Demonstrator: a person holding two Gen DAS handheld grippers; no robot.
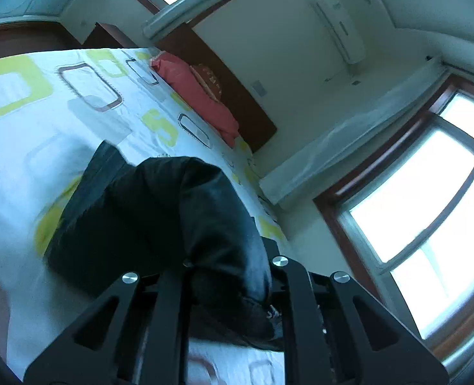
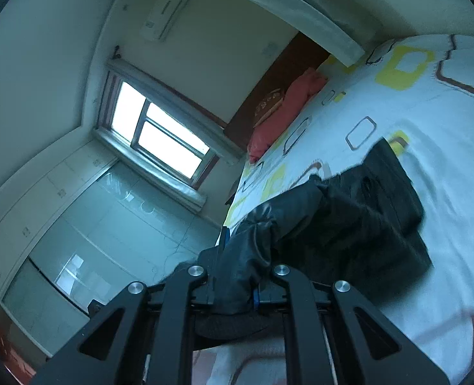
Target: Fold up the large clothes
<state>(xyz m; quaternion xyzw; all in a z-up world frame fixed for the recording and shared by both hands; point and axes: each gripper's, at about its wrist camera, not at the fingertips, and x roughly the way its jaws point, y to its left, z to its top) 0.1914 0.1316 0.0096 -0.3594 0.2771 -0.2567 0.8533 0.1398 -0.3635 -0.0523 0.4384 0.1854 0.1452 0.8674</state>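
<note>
You're mid-fold: left gripper (image 1: 230, 288) and right gripper (image 2: 237, 285) each pinch an edge of the black jacket (image 2: 365, 211), raised off the bed (image 2: 429, 115), so next carry both edges over evenly and lay them flat.

Black garment (image 1: 159, 211) looks smooth, slightly glossy; bedsheet (image 1: 44, 134) matt cotton.

big black jacket (image 1: 147, 224), kinda shiny and puffy. one end is lifted up off the bed and bunched into thick folds, the rest trails down and lies rumpled on the sheet. in the right wrist view the jacket (image 2: 349, 224) sags from the raised end to a flat ribbed hem.
</note>
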